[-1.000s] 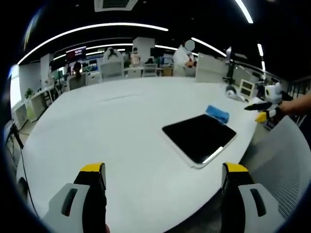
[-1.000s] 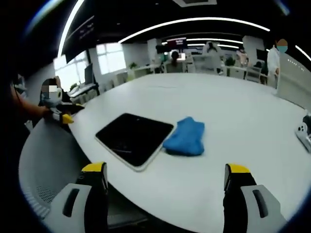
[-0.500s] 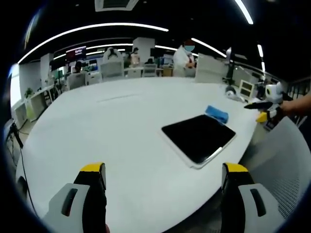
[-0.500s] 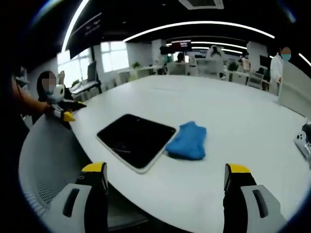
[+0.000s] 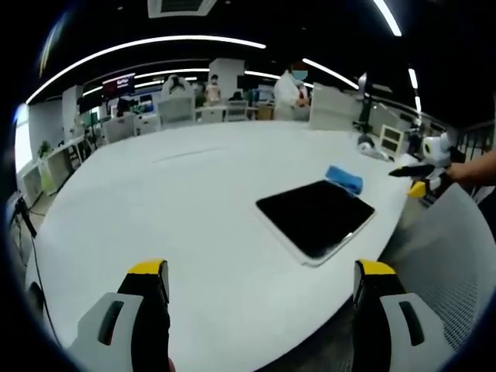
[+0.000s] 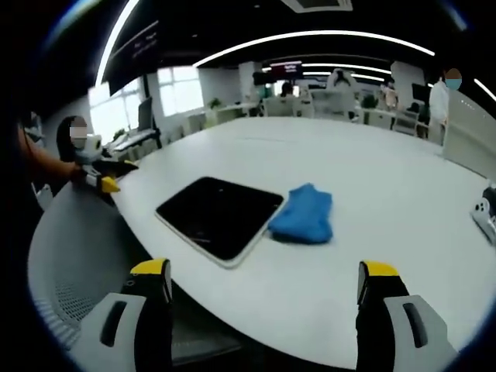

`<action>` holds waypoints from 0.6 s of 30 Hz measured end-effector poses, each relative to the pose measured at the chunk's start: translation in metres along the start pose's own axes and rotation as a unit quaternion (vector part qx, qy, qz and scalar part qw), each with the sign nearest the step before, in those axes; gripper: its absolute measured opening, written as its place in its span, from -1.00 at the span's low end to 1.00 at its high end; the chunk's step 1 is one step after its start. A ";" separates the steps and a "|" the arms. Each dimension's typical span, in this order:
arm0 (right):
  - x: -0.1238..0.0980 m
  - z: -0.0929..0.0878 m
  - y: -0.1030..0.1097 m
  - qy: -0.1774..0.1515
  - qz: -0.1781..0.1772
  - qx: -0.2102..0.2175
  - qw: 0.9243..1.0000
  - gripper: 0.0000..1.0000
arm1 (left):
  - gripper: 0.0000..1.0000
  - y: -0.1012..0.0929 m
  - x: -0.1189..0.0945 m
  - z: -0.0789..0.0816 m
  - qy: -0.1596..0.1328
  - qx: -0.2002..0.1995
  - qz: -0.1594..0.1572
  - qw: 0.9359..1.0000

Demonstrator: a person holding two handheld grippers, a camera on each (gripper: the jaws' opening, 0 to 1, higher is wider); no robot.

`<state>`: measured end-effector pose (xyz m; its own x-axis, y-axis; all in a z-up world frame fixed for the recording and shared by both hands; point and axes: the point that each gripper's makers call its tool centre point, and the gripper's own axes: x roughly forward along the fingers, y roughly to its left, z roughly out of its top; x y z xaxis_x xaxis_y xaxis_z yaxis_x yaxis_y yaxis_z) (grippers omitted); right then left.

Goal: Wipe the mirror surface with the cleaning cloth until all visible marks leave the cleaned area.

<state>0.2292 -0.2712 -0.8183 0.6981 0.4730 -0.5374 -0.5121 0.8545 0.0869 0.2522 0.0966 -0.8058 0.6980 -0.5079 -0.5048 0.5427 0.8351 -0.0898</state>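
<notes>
A dark rectangular mirror (image 5: 316, 218) with a white frame lies flat near the edge of a big white table (image 5: 194, 201). In the right gripper view the mirror (image 6: 219, 217) has a crumpled blue cloth (image 6: 304, 214) touching its right side; the cloth (image 5: 344, 178) sits beyond the mirror in the left gripper view. My left gripper (image 5: 263, 310) is open over the table, well short of the mirror, nothing between its jaws. My right gripper (image 6: 263, 310) is open too, held off the table's edge in front of mirror and cloth. Each gripper appears small in the other's view, the right gripper (image 5: 418, 177) and the left gripper (image 6: 97, 177).
A grey mesh chair back (image 6: 74, 271) stands by the table edge near the mirror. A white device (image 6: 487, 213) lies at the table's right side. Desks, chairs and people fill the office behind. Wide bare tabletop stretches left of the mirror in the left gripper view.
Both views shifted slightly with the hands. The mirror and cloth stay where they were on the table, and both grippers remain open.
</notes>
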 end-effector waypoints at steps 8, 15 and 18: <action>0.009 0.004 -0.001 -0.005 0.005 0.003 1.000 1.00 | 0.99 0.002 0.000 0.000 0.000 0.001 0.006 1.000; 0.014 0.005 -0.001 -0.016 0.000 0.011 1.000 1.00 | 0.99 0.000 0.005 -0.001 0.013 0.012 0.000 1.000; 0.014 -0.001 0.001 -0.011 -0.003 0.022 1.000 1.00 | 0.99 0.000 0.005 -0.003 0.016 0.009 -0.005 1.000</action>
<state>0.2379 -0.2634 -0.8270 0.7126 0.4715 -0.5195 -0.4849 0.8662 0.1210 0.2543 0.0944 -0.8105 0.6777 -0.5091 -0.5306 0.5582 0.8259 -0.0794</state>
